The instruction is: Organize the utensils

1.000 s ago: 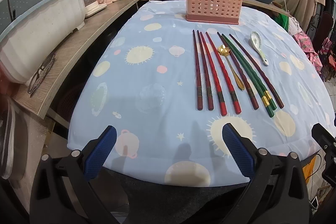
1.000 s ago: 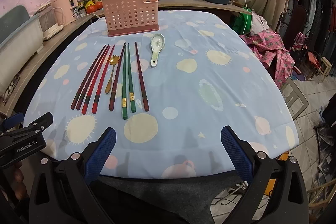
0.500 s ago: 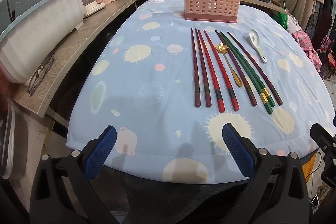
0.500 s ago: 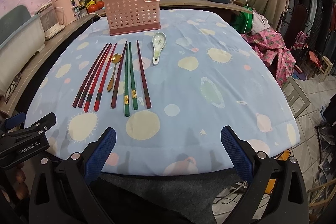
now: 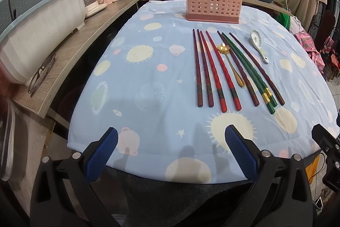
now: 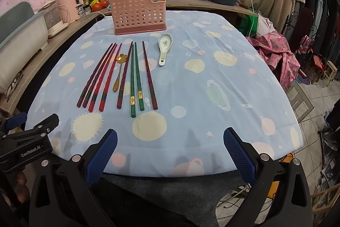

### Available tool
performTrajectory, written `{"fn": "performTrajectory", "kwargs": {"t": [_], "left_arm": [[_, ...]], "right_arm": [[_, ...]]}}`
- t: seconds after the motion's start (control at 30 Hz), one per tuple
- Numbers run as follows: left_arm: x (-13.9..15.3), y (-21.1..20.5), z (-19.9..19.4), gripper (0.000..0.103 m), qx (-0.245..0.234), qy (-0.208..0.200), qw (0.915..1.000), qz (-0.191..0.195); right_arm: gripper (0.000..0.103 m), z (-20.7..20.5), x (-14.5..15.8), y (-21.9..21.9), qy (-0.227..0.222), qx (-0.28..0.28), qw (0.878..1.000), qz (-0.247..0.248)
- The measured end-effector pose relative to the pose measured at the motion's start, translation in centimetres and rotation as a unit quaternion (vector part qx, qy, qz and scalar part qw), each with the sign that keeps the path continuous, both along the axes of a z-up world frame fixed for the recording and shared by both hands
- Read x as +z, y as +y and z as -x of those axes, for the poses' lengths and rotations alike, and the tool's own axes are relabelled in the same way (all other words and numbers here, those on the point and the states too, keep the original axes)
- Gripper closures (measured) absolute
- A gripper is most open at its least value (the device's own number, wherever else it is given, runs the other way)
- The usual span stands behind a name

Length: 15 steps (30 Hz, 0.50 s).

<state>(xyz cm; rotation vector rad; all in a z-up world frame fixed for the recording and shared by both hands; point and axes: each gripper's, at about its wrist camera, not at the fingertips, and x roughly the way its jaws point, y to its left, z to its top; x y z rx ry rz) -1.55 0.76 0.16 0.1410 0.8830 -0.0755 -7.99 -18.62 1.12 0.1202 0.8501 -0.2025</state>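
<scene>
Eight long lacquered chopsticks [image 6: 119, 76] (dark red, bright red and green) lie side by side on my counter's pale blue planet-print cloth [image 6: 212, 82]. A small gold flower-bowled spoon [image 6: 119, 71] rests among them, and a white ceramic soup spoon [image 6: 164, 49] sits just to their right. Behind them stands the pink perforated plastic utensil basket [image 6: 138, 12]. My left hand-held gripper [image 5: 170, 154] and right hand-held gripper [image 6: 170, 154] both hang released, blue pads spread wide, at the near edge, grasping nothing.

Eyeglasses [image 5: 41, 73] lie on the wooden shelf [image 5: 85, 39] beside a white tub [image 5: 40, 35].
</scene>
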Motion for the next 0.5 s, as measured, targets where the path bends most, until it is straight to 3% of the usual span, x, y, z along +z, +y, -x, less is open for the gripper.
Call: {"fn": "performTrajectory", "kwargs": {"t": [0.5], "left_arm": [[0.01,-0.12,0.21,0.007,-0.002,-0.005,1.0,-0.004]], "right_arm": [[0.007,0.22,0.14,0.1,-0.006,-0.002,1.0,0.001]]}}
